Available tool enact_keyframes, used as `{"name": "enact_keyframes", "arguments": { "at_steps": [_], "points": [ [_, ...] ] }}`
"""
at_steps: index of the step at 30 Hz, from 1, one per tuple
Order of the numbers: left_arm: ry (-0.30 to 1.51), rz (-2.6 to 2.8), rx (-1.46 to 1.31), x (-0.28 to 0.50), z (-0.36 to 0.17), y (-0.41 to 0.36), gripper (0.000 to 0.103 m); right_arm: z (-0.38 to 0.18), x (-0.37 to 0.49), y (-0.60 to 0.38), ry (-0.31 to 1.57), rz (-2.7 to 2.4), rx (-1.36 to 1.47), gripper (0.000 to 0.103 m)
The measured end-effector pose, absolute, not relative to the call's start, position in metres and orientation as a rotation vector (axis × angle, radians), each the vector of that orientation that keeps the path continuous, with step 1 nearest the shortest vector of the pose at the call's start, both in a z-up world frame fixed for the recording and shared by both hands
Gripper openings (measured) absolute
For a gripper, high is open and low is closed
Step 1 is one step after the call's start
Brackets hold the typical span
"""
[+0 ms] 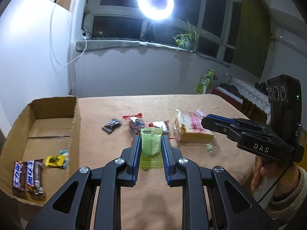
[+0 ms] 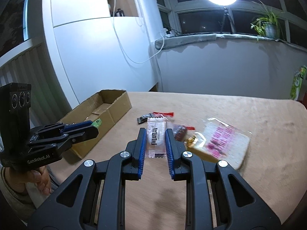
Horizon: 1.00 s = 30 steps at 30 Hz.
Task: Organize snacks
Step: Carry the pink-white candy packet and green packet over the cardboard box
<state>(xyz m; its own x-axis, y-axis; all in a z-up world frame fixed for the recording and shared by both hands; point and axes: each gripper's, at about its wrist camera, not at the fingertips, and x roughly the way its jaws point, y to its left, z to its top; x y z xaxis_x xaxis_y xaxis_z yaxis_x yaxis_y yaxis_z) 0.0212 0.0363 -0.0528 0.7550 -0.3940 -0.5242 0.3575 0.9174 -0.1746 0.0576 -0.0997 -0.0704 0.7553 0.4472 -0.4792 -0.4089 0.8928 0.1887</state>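
- Green crinkle-edged plastic snack packet: clamped lengthwise between the blue-padded fingers of the left gripper, held above the tan cloth-covered table. Its green end also shows past that gripper's tips in the right wrist view.
- Clear plastic sachet with black printed characters: pinched between the blue pads of the right gripper, jaws narrowed onto its long edges, over the table near the loose pile.
- Judged step: carry both packets to the open brown cardboard box at the table's left.
- Box contents so far: two brown-and-white wrapped chocolate bars side by side, a small yellow wrapped sweet just beside them. The far half of the floor looks bare; aim there.
- Advice: left gripper goes first, being nearer the box; lower past the wall before opening, so the light wrapper does not flutter out.
- Keep the right gripper back until the left clears; the two bodies sit near each other.
- Left on the table: large clear bag of pale sliced cake with pink print, small black wrapped candy, red-ended wrappers.
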Motion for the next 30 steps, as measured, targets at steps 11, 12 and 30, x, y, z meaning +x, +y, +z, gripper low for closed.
{"name": "enact_keyframes", "arguments": {
  "at_steps": [11,12,30],
  "points": [
    [0.542,-0.294,-0.148,0.008,-0.053,0.101,0.019,-0.059,0.063,-0.029,0.539,0.574,-0.016,0.021],
    [0.538,-0.28,-0.154,0.008,-0.052,0.108,0.019,-0.058,0.064,-0.022,0.537,0.587,-0.023,0.021],
    [0.539,-0.103,-0.233,0.007,-0.068,0.193,0.019,-0.057,0.093,0.119,0.521,0.821,-0.135,0.021]
  ]
}}
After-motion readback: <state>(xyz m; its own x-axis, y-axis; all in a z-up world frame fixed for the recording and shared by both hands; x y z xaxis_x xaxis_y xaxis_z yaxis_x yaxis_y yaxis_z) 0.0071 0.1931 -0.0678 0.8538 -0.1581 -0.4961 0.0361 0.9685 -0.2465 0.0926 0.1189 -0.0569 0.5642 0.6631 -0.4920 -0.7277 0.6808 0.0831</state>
